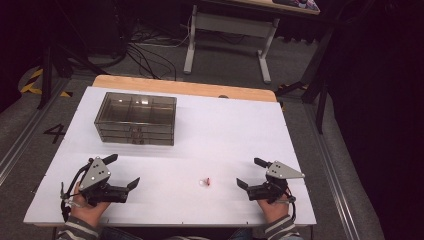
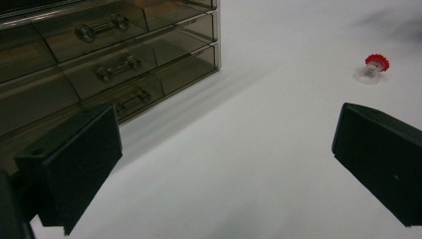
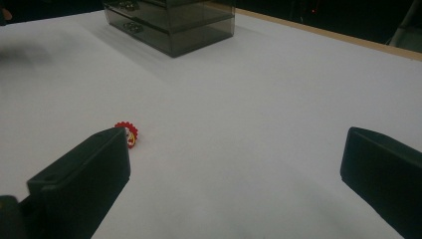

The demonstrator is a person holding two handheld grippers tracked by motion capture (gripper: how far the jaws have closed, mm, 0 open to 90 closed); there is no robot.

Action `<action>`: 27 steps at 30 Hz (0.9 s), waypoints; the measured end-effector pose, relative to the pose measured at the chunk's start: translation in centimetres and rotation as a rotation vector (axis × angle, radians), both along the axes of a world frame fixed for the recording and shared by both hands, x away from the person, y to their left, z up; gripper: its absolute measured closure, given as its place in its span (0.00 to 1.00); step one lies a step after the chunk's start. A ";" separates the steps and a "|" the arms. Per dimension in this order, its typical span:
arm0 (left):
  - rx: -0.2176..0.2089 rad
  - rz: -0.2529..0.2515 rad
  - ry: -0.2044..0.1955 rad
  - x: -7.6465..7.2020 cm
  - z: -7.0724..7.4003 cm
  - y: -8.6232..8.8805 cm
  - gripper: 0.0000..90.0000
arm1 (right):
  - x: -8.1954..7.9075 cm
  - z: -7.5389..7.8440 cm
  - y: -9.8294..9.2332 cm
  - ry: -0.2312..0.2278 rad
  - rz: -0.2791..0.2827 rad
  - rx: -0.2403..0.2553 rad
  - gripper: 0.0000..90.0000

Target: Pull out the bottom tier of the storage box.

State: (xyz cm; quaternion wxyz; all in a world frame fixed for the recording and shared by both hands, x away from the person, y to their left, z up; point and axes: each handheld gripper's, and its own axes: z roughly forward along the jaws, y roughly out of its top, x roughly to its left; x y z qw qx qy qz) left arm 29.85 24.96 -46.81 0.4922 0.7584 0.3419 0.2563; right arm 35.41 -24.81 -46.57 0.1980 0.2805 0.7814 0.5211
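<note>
Nearest us, our two hands rest at the near edge of the white table [image 1: 210,125], each holding a black two-jaw gripper. Farther back on the left stands a smoky transparent drawer organizer [image 1: 135,118] with three rows of handled drawers. Our left gripper [image 1: 125,171] has its jaws spread wide with nothing between them. Our right gripper [image 1: 248,173] likewise has its jaws spread apart and empty. Between the grippers, somewhat closer to the right one, lies a tiny clear piece with a red toothed cap [image 1: 205,182], touching neither.
</note>
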 end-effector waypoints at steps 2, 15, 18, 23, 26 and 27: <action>-0.004 0.001 0.004 0.0 0.0 0.0 0.00 | 0.0 0.0 0.0 -0.004 -0.003 -0.001 0.00; -0.010 0.010 0.003 0.0 0.0 0.1 0.00 | 0.1 -0.2 0.2 0.003 -0.001 -0.010 0.00; -0.010 0.018 0.002 0.0 0.0 0.2 0.00 | 0.2 -0.2 0.2 0.006 0.001 -0.014 0.00; -0.009 0.023 0.012 0.0 0.1 0.2 0.00 | 0.2 -0.3 0.3 0.019 0.005 -0.020 0.00; -0.009 0.020 0.010 0.1 0.2 0.2 0.00 | 0.2 -0.3 0.4 0.025 0.011 -0.019 0.00; -0.002 0.022 0.012 0.2 0.2 0.2 0.00 | 0.3 -0.4 0.4 0.025 0.011 -0.020 0.00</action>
